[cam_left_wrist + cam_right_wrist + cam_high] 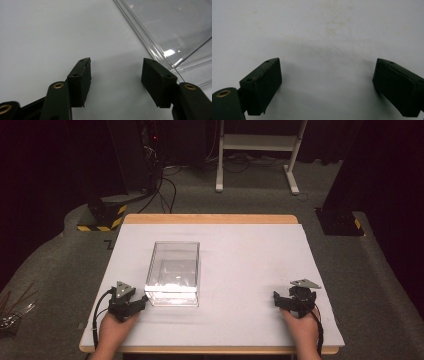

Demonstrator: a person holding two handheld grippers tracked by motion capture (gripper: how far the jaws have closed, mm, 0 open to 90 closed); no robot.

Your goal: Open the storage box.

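- A clear plastic box (173, 273) stands upright on the white worktop (250, 255), left of the worktop's middle and nearer the person's edge than the far one; its long side runs away from the person.
- The box is open at the top, see-through, and nothing can be made out inside it.
- The left tool (140, 302) rests low on the worktop just beside the box's near left corner, held in the person's left hand (114, 330); from above I cannot tell whether it touches the box.
- In the left gripper view the left tool (115, 72) is released: its jaws stand apart with only bare white worktop between them, and the box's (175, 32) rim and wall lie just beyond the right-hand jaw, up and to the right.
- The right tool (281, 301) lies well to the right of the box, near the worktop's near right corner, held in the person's right hand (303, 330).
- In the right gripper view the right tool (327, 75) is also released: its jaws stand wide apart over bare, faintly stained worktop, grasping nothing.
- A cable trails from each tool back towards the person, away from the box.
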